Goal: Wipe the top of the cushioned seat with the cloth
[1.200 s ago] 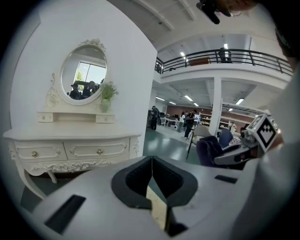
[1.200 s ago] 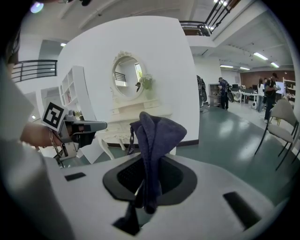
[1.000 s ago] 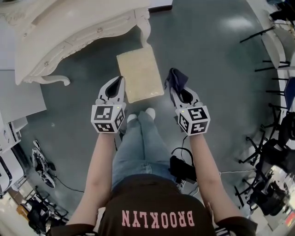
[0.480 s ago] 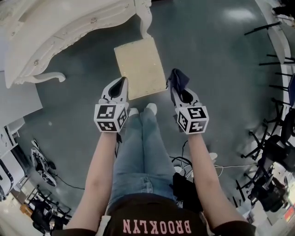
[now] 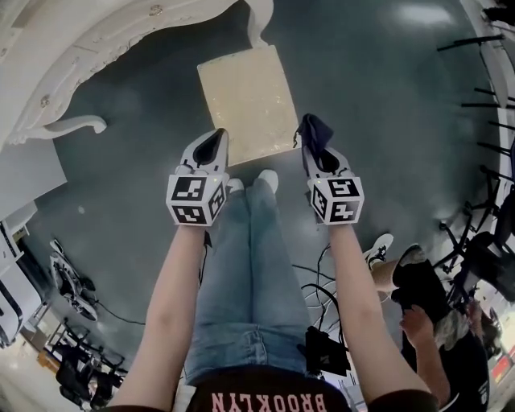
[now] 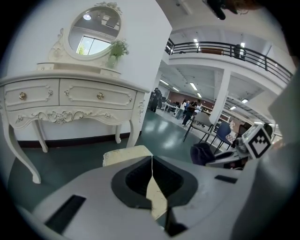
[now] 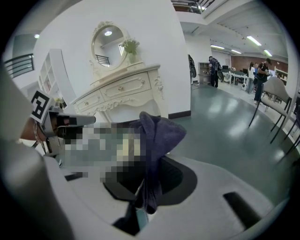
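The cream cushioned seat [image 5: 248, 103] stands on the dark floor just ahead of my feet, and it shows low in the left gripper view as a pale pad [image 6: 126, 153]. My left gripper [image 5: 210, 146] hovers at the seat's near left corner, jaws shut with nothing between them. My right gripper [image 5: 315, 138] hangs at the seat's near right corner, shut on a dark blue cloth [image 5: 314, 130]. In the right gripper view the cloth [image 7: 155, 140] bunches up out of the closed jaws. Neither gripper touches the seat.
A white ornate dressing table [image 5: 96, 48] with a curved leg [image 5: 259, 16] stands beyond the seat, with an oval mirror [image 6: 95, 29] above it. Cables [image 5: 318, 282] trail on the floor behind me. Another person [image 5: 438, 322] crouches at the right, next to black stands [image 5: 483, 249].
The seat has drawn closer and higher in the head view as I stepped forward. Both grippers kept their spacing and states. A crouching person has come into view at the right.
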`<state>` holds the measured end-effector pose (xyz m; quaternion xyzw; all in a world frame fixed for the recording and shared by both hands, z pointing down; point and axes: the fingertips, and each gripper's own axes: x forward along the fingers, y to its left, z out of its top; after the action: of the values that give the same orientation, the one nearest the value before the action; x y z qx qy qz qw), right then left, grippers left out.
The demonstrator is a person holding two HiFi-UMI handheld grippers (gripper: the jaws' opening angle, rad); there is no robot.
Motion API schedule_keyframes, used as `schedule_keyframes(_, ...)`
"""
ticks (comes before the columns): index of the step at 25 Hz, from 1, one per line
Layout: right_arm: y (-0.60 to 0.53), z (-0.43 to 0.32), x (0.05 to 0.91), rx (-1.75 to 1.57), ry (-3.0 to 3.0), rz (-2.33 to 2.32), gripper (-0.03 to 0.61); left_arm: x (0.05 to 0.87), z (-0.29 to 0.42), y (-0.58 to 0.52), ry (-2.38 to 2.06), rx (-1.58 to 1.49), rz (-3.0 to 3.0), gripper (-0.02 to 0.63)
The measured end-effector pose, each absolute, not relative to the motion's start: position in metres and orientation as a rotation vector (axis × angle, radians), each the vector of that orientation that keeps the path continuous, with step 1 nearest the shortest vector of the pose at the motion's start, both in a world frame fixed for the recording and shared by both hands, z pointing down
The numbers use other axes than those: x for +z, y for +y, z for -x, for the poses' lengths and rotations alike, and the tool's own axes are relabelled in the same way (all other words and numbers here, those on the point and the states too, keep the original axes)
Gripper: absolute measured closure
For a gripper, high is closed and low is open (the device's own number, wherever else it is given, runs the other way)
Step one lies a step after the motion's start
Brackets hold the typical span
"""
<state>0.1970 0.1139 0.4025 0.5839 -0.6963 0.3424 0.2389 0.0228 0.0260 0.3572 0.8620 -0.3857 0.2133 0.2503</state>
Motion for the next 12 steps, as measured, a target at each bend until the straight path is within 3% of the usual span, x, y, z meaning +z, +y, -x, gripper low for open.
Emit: schedule_keyframes(12, 0.13, -0.209, 0.489, 0.976, -1.779, -1.574, 0.531, 0.418, -0.017, 0.039, -0.989, 0.586, -2.303, 0.609)
